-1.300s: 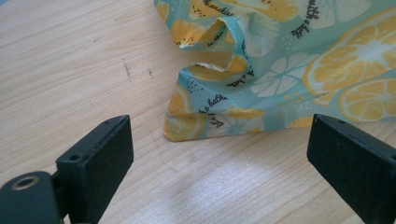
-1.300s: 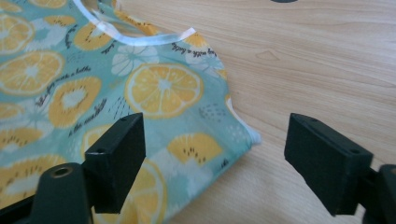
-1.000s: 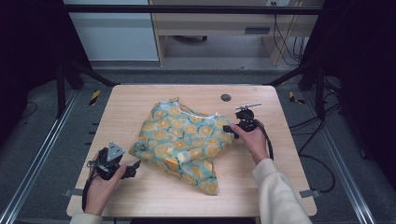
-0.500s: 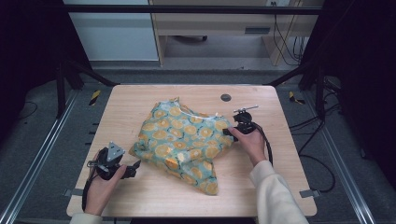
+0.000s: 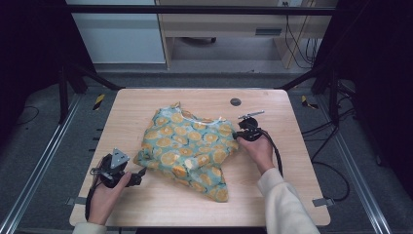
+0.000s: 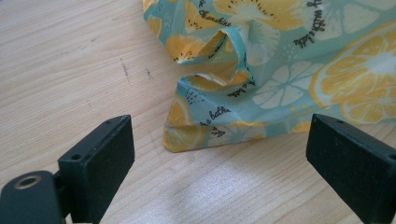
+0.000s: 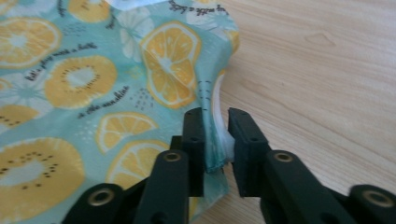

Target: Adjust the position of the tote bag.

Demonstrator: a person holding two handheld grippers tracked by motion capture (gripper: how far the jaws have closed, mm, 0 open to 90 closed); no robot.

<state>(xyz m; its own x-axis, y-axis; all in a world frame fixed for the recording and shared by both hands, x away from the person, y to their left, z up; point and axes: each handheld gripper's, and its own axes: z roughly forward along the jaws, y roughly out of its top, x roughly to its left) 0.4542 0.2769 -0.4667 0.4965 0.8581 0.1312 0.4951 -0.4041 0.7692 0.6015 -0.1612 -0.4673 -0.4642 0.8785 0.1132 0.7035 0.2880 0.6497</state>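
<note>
Garment [image 5: 190, 146] edge pinched in just-closing right gripper [image 7: 215, 140]; left gripper [image 6: 219, 158] wide, just short.

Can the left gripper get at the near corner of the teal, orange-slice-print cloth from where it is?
Probably yes. The left gripper is open, and the cloth corner lies flat on the bare wooden table just ahead of its fingers, nothing between.
</note>
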